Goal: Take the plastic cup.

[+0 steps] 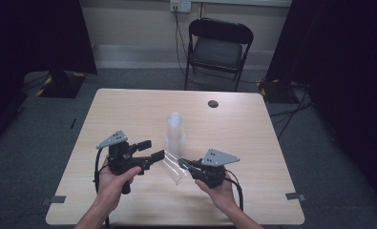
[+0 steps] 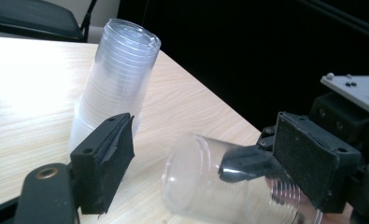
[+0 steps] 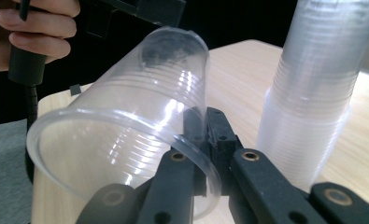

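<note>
Right gripper view shows the right gripper (image 3: 205, 154) pinching the clear cup (image 3: 126, 121) by its rim, beside the cup stack (image 3: 313, 93). The left gripper (image 2: 210, 163) has its fingers wide apart around the cup's base, gripping nothing. Squeezing could crumple the thin wall.

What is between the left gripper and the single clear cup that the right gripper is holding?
Nothing visible. The left gripper has open jaws right at the closed end of the single cup, which the right gripper clamps by the rim. The stack of cups stands upright beyond them, off that line.
</note>
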`<state>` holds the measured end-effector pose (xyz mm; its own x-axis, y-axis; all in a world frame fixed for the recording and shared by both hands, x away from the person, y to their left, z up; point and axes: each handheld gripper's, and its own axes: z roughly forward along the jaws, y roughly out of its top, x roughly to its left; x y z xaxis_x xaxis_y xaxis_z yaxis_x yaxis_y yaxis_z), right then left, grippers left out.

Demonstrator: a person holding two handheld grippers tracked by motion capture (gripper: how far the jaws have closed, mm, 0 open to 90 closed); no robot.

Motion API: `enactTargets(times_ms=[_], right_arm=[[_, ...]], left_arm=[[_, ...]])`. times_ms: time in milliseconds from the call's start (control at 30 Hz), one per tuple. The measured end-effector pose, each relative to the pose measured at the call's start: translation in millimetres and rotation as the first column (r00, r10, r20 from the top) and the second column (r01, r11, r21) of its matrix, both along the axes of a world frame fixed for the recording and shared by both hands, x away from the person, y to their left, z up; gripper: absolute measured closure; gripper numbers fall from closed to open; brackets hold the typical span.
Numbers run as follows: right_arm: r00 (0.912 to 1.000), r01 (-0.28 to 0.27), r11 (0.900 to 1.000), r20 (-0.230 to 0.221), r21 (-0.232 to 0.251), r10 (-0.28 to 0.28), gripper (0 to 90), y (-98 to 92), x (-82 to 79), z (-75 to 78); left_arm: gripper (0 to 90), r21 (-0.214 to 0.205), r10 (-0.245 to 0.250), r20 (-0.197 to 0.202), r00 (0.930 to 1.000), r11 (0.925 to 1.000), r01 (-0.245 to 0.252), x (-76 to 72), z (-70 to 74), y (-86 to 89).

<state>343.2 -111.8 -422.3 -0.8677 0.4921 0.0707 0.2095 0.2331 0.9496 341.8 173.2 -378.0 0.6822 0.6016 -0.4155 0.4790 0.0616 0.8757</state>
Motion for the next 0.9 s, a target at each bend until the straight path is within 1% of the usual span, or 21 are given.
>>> enactTargets(times_ms=[100,133,167,200,267,300,333,367,400,467,500,533,567,600,633,667,700,767,833,900], right_arm=[[0.9993,-0.007,0.9999,-0.035,-0.013,0.007,88.9,-1.2,3.4,2.0],[0.9988,-0.010,0.9997,-0.048,-0.020,0.009,88.8,-1.3,4.8,3.0],[0.9982,-0.010,0.9996,-0.059,-0.025,0.008,88.9,-1.4,5.7,3.6],[0.9976,-0.014,0.9994,-0.068,-0.031,0.012,88.9,-1.7,7.1,4.5],[0.9963,-0.014,0.9993,-0.085,-0.035,0.011,88.8,-2.8,9.2,5.9],[0.9954,-0.014,0.9991,-0.095,-0.039,0.010,88.8,-3.5,10.2,6.3],[0.9955,-0.005,0.9991,-0.094,-0.042,0.001,88.9,-4.4,10.7,6.6],[0.9952,0.002,0.9992,-0.098,-0.041,-0.006,88.9,-5.3,11.1,6.8],[0.9942,-0.001,0.9991,-0.107,-0.042,-0.003,88.9,-6.3,12.0,6.9],[0.9929,0.003,0.9988,-0.119,-0.049,-0.009,89.1,-8.2,12.9,7.3],[0.9918,0.001,0.9984,-0.127,-0.056,-0.008,89.1,-9.1,13.7,7.6],[0.9909,0.002,0.9983,-0.134,-0.059,-0.009,89.1,-9.9,14.4,7.9],[0.9887,0.001,0.9979,-0.150,-0.065,-0.011,89.1,-10.8,15.4,8.2],[0.9869,-0.003,0.9974,-0.161,-0.073,-0.008,89.1,-11.5,16.2,8.4],[0.9865,-0.006,0.9970,-0.164,-0.077,-0.007,89.1,-12.3,16.5,8.7],[0.9869,-0.012,0.9971,-0.161,-0.076,0.000,89.4,-13.0,16.3,9.1],[0.9868,-0.020,0.9966,-0.162,-0.079,0.007,89.5,-13.6,15.8,9.9],[0.9873,-0.030,0.9950,-0.158,-0.095,0.015,89.7,-13.6,14.9,11.5],[0.9850,-0.043,0.9928,-0.171,-0.112,0.024,89.9,-13.7,15.4,11.9],[0.9818,-0.051,0.9901,-0.188,-0.131,0.026,90.0,-14.8,16.3,11.1]], left_arm=[[20.5,0.024,0.006,0.028,0.9996,0.9997,-0.006,0.2,-1.6,0.6],[20.3,0.016,-0.002,0.032,0.9995,0.9999,0.001,0.6,-2.5,0.2],[19.9,-0.001,-0.022,0.028,0.9994,0.9998,0.022,1.2,-3.7,0.1],[19.8,0.000,-0.030,0.024,0.9993,0.9995,0.031,1.7,-4.2,-0.3],[19.7,0.033,-0.018,0.047,0.9987,0.9993,0.017,1.7,-5.1,-2.1],[19.6,0.043,-0.018,0.054,0.9984,0.9990,0.015,2.0,-5.5,-2.5],[19.5,0.045,-0.017,0.058,0.9982,0.9989,0.014,2.4,-6.1,-3.2],[19.3,0.061,-0.017,0.062,0.9979,0.9981,0.013,2.7,-6.5,-3.9],[17.5,0.079,-0.015,0.065,0.9978,0.9969,0.010,2.7,-7.0,-5.1],[15.9,0.114,-0.005,0.088,0.9961,0.9935,-0.005,1.6,-7.7,-6.2],[15.9,0.134,-0.019,0.096,0.9952,0.9909,0.006,1.6,-8.1,-6.6],[16.1,0.147,-0.022,0.095,0.9953,0.9891,0.008,1.1,-8.6,-7.6],[16.1,0.156,-0.032,0.092,0.9952,0.9876,0.017,0.8,-8.8,-7.9],[16.7,0.162,-0.045,0.099,0.9941,0.9864,0.029,0.5,-9.5,-8.0],[17.0,0.173,-0.055,0.099,0.9936,0.9842,0.037,0.1,-9.7,-8.3],[17.1,0.190,-0.075,0.092,0.9930,0.9802,0.056,-0.2,-9.8,-8.5],[16.9,0.206,-0.096,0.094,0.9910,0.9757,0.075,-0.7,-10.2,-8.9],[16.9,0.229,-0.140,0.102,0.9849,0.9669,0.113,-1.7,-11.3,-9.8],[17.3,0.244,-0.164,0.109,0.9804,0.9606,0.134,-2.8,-11.9,-10.9],[16.9,0.258,-0.195,0.114,0.9741,0.9526,0.161,-3.6,-12.4,-13.1]])
